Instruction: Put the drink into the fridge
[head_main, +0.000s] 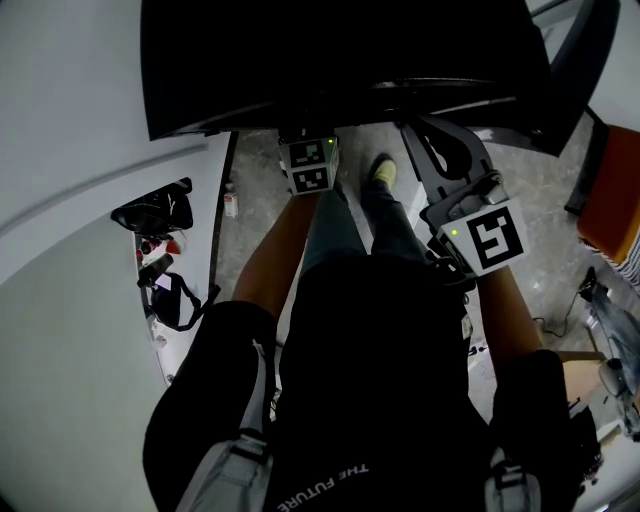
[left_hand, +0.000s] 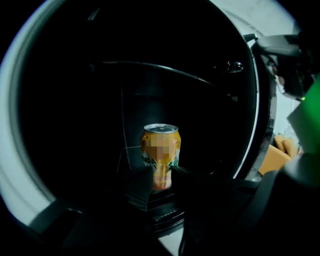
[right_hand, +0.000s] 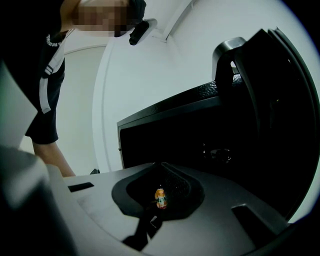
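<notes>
Can, look: can (left_hand: 161, 155) is upright, with an orange-yellow body and a silver lid with a pull tab. A green band with white letters runs low on its side, and the body is a paler orange below that.

Can, place: inside the dark cavity of the black fridge (head_main: 340, 60), roughly mid-depth in the left gripper view. Black surrounds it on all sides. Its base is hidden behind the jaws, so I cannot tell whether it rests on a shelf.

Left claw: left claw (left_hand: 161, 175) is closed on the can. One dark jaw presses each side of the lower half, and the pads overlap the can's edges.

Can vs left claw: the can is centred between the two jaws. Its top half and lid stand clear above the jaw tips, and the can's axis is near vertical in this view.

Head view, left: the marker cube (head_main: 308, 165) sits at the fridge's lower front edge. The jaws and can are out of sight inside the black box.

Right claw: right claw (head_main: 418, 135) is held to the right of the left one, pointing toward the fridge and well apart from the can. In its own view a grey surface with a dark hollow fills the foreground, and I cannot tell how its jaws stand.
</notes>
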